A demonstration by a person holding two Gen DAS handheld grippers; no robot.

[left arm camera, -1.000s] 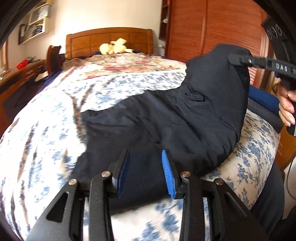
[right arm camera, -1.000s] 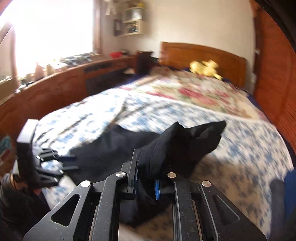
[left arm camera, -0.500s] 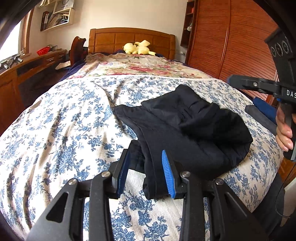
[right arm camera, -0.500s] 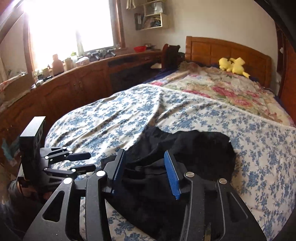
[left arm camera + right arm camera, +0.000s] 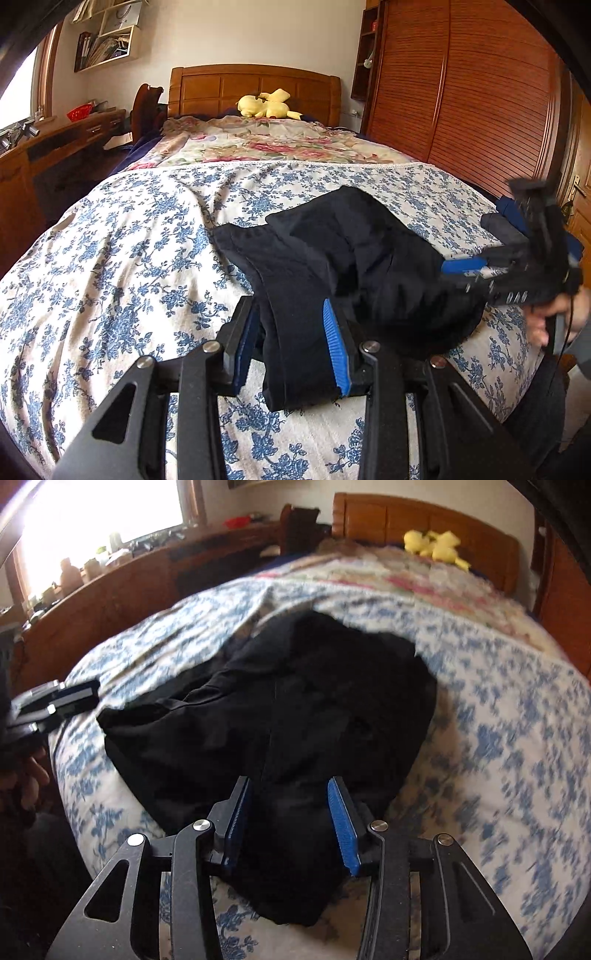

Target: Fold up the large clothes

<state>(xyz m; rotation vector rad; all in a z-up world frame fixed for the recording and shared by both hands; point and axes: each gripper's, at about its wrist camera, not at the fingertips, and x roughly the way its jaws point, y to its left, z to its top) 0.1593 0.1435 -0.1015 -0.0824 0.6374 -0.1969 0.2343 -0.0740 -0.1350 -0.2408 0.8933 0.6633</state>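
A black garment (image 5: 351, 258) lies loosely folded over itself on the blue-flowered bedspread (image 5: 110, 277). My left gripper (image 5: 288, 306) stands open at the garment's near-left edge. A strip of that edge lies between its blue pads, and I see no squeeze on it. In the right wrist view the same garment (image 5: 295, 701) fills the middle. My right gripper (image 5: 288, 782) hangs open low over its near end, with cloth under and between the fingers. Each gripper shows in the other's view: the right gripper (image 5: 454, 275) blurred at the garment's right side, the left gripper (image 5: 86, 701) at the left edge.
A yellow plush toy (image 5: 267, 105) lies by the wooden headboard (image 5: 255, 85). A wooden wardrobe (image 5: 461, 92) lines the right side and a long desk (image 5: 55, 140) the left. Folded dark clothes (image 5: 506, 221) sit at the bed's right edge. A hand (image 5: 554, 317) holds the right gripper.
My right gripper opened and let go of the raised garment end, which dropped folded onto the rest. The right gripper then sank toward the cloth. My left gripper shifted slightly sideways.
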